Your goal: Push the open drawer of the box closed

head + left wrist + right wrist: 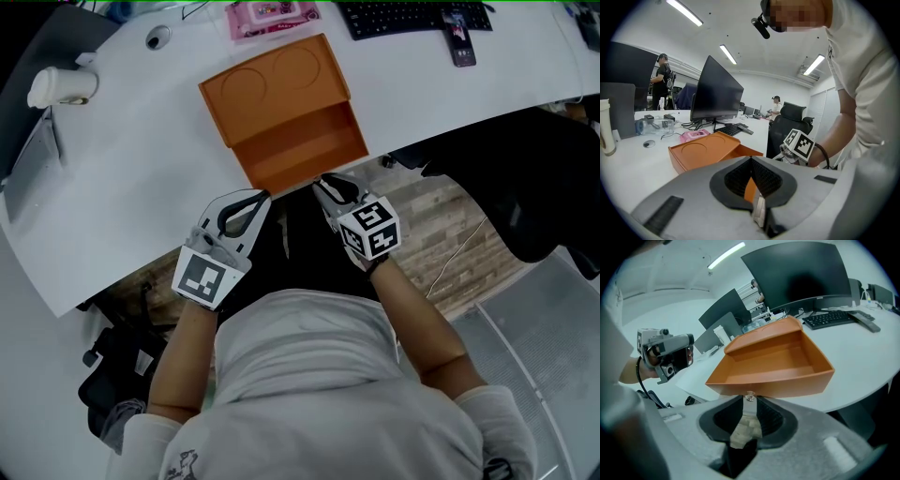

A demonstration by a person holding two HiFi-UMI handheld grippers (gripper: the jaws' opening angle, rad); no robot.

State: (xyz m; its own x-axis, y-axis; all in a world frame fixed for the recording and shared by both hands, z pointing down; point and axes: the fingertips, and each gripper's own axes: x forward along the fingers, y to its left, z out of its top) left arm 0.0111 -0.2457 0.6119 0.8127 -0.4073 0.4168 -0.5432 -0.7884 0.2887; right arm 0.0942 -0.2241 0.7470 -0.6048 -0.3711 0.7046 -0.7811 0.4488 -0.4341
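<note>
White desk (141, 159) carries the orange box (272, 80), its drawer (309, 141) out toward the person, right claw (324, 182) slightly parted and left claw (262, 196) closed, both empty; an off-centre push may slide the box instead

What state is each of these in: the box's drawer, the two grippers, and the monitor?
drawer: open, pulled out of the orange box, empty.
left gripper: jaws together, holding nothing.
right gripper: jaws slightly apart, gripping nothing, close to the drawer's front.
monitor: screen dark.
</note>
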